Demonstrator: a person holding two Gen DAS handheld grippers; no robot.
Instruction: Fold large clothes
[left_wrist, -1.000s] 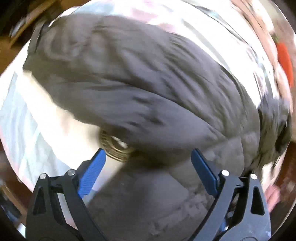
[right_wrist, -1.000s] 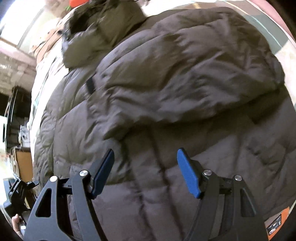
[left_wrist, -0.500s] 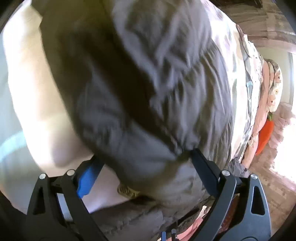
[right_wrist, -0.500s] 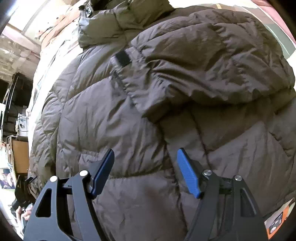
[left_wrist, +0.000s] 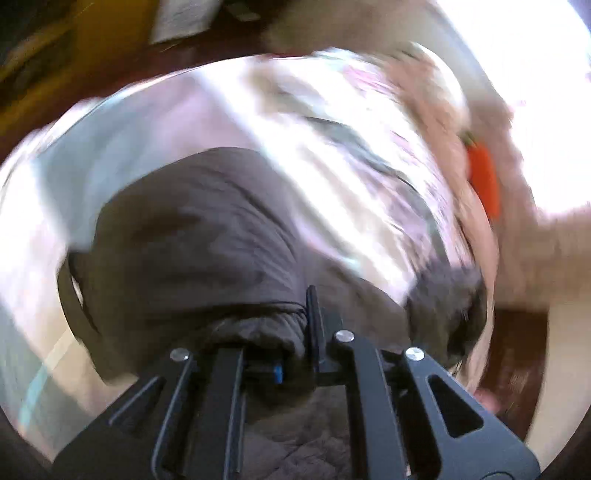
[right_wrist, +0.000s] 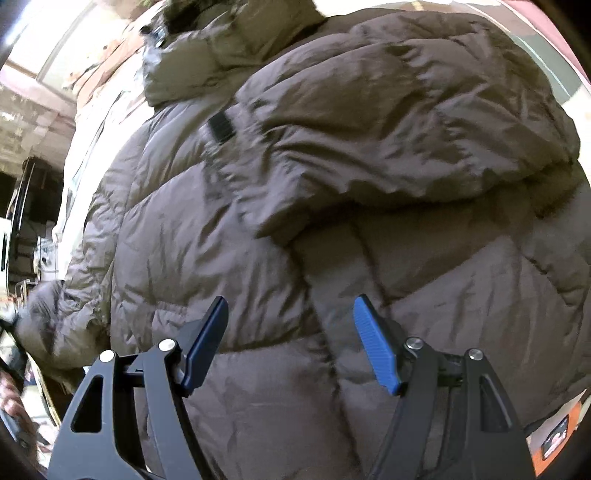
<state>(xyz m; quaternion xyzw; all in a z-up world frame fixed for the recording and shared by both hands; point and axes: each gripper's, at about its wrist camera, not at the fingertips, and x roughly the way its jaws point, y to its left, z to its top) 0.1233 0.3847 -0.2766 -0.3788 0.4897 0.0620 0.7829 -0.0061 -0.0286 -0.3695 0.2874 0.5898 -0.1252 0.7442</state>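
Note:
A dark brown puffer jacket (right_wrist: 229, 266) lies spread on a bed, its hood (right_wrist: 229, 48) at the top of the right wrist view. One sleeve (right_wrist: 388, 129) is folded across the body. My right gripper (right_wrist: 290, 350) stands open just above the jacket's middle with nothing between its fingers. In the blurred left wrist view my left gripper (left_wrist: 295, 332) is closing its jaws on a bunched fold of the other sleeve (left_wrist: 207, 236), which hangs lifted off the bed. That raised sleeve (right_wrist: 55, 325) shows at the left edge of the right wrist view.
Pale patterned bedding (left_wrist: 332, 147) lies beyond the sleeve. An orange carrot-shaped toy (left_wrist: 484, 181) rests by pink pillows at the right. The furry hood trim (left_wrist: 447, 295) is near it. An orange label (right_wrist: 554, 439) sits at the jacket's lower right. Furniture (right_wrist: 26, 221) stands at the left.
My left gripper went from wide open around the sleeve to closed on its fabric and rose with it. The right gripper stayed open in place.

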